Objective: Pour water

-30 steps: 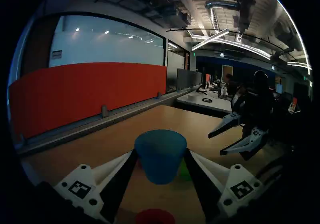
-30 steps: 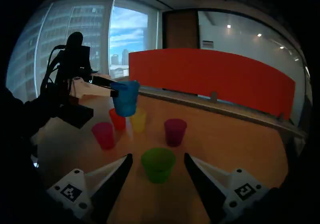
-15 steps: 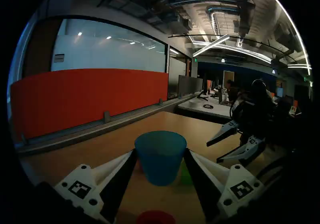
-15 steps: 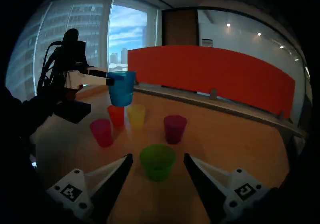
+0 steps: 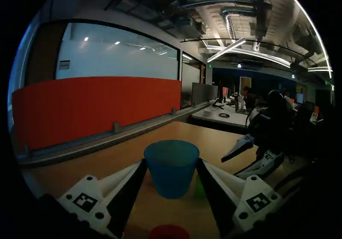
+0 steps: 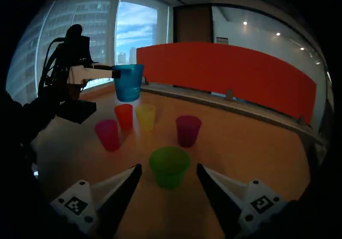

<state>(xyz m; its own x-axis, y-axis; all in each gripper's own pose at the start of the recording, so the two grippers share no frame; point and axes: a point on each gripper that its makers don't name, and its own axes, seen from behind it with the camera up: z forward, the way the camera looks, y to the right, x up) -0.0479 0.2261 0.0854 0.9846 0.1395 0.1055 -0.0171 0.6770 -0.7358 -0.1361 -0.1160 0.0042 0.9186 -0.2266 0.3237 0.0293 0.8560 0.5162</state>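
Whether the blue cup (image 5: 171, 172) holds water cannot be made out, and in the left gripper view it hides most of the green cup (image 6: 169, 166). The left tool (image 5: 171, 163) is clenched on the blue cup, holding it upright, clear of the tabletop (image 6: 239, 140). The right tool (image 6: 168, 167) sits low, fingers spread, with the green cup between their tips but apart from both; the pink cup (image 6: 107, 134), red cup (image 6: 124, 116), yellow cup (image 6: 145, 116) and purple cup (image 6: 188, 130) stand beyond.

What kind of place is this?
Most likely an open-plan office: a long wooden desk with a red divider panel, more desks with monitors beyond, and tall windows facing city towers.
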